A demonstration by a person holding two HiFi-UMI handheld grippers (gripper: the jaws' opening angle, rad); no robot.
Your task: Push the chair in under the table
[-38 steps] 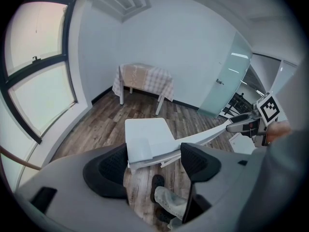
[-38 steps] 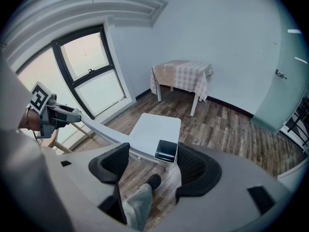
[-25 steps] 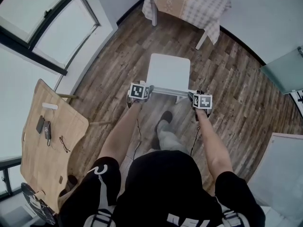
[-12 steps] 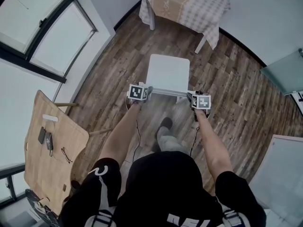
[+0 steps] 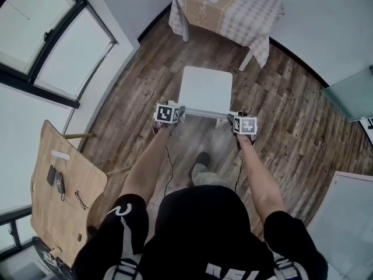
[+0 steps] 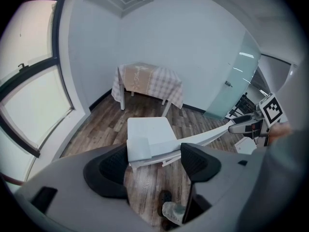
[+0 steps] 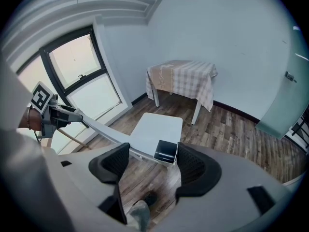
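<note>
Head view looks down on a wood-plank floor (image 5: 291, 115), with a table (image 5: 230, 7) under a checked cloth at 12 o'clock. A white chair (image 5: 205, 89) stands at the middle, apart from the table, its seat toward 12 o'clock and its back rail (image 5: 204, 112) toward 6. The left gripper (image 5: 178, 112) is at the rail's 9 o'clock end, the right gripper (image 5: 234, 120) at its 3 o'clock end. Each gripper's jaws gape wide with a rail end between them, not clamped on it.

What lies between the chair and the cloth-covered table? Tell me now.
Only bare wooden floor separates the chair from the table, as the head view shows.
</note>
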